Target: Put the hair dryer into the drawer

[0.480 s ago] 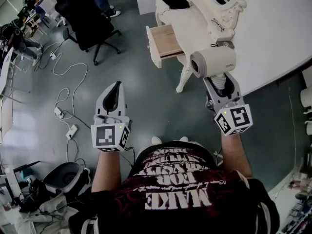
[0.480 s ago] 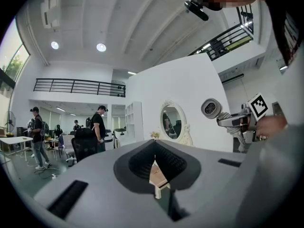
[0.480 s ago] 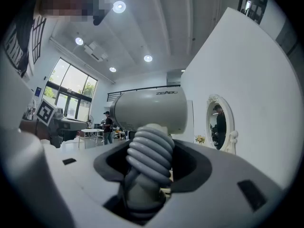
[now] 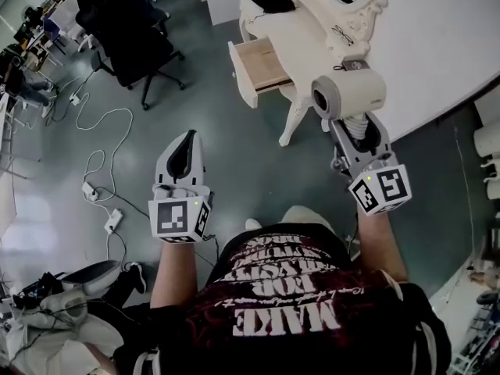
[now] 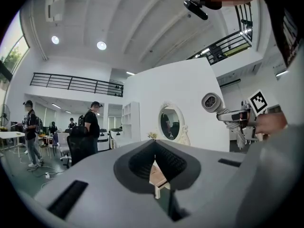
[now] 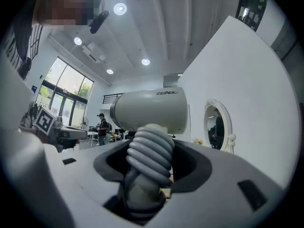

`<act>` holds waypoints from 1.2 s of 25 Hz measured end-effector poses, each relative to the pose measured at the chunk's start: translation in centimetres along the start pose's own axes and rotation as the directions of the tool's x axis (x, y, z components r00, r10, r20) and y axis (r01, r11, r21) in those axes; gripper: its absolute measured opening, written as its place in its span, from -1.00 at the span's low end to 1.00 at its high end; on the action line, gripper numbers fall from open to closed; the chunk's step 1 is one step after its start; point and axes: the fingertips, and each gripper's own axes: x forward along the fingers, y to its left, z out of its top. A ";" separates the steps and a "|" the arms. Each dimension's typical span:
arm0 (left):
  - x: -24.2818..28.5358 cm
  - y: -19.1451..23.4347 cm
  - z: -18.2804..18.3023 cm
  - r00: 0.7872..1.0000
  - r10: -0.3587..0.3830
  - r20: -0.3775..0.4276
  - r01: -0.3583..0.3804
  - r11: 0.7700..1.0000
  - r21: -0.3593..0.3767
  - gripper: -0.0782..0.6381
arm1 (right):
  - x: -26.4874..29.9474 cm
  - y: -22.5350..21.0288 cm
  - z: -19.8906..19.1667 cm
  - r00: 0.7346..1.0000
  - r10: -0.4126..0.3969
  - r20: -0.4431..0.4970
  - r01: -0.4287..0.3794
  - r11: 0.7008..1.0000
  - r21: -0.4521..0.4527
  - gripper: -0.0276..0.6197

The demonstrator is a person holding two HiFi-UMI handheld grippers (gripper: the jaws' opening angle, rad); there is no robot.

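Observation:
The white hair dryer (image 4: 348, 92) hangs in the air just right of the cream dressing table (image 4: 301, 30), its barrel lying crosswise. My right gripper (image 4: 355, 127) is shut on its handle, which has the grey cord coiled round it (image 6: 149, 158). The right gripper view shows the barrel (image 6: 149, 109) above the jaws. The table's wooden drawer (image 4: 258, 65) stands pulled out, ahead and left of the dryer. My left gripper (image 4: 183, 151) is held level over the floor, shut and holding nothing; its tips (image 5: 154, 144) meet, and the dryer (image 5: 211, 102) shows at its right.
A black office chair (image 4: 133, 37) stands at the far left. Cables (image 4: 94, 147) and a power strip (image 4: 113, 221) lie on the grey floor. A white partition wall (image 4: 445, 45) runs behind the table with its oval mirror (image 5: 170, 122). People (image 5: 90, 125) stand far off.
The dressing table and open drawer have slid slightly left in the head view. The right gripper with the dryer sits a little higher and further right. The left gripper has hardly moved.

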 end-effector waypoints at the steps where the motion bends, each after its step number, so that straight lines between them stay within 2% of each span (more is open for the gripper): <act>1: 0.1 0.2 -0.3 1.000 -0.003 -0.006 0.003 1.000 -0.004 -0.77 | 0.0 0.0 0.0 1.000 -0.006 -0.001 0.006 1.000 -0.002 -0.18; 12: 3.5 0.5 -2.5 0.998 -0.030 -0.048 0.029 0.999 -0.024 -0.77 | 2.4 -1.5 -2.0 0.998 0.007 -0.059 -0.007 1.000 -0.015 -0.18; 21: 6.8 1.4 -2.8 0.997 0.004 -0.076 -0.005 1.000 -0.006 -0.77 | 6.4 -4.3 -3.4 0.997 0.051 -0.063 -0.051 0.999 0.006 -0.18; 30: 10.3 3.1 -3.7 0.996 0.035 -0.083 -0.037 0.999 -0.028 -0.77 | 10.7 -6.2 -4.0 0.993 0.096 -0.073 -0.096 0.995 0.001 -0.18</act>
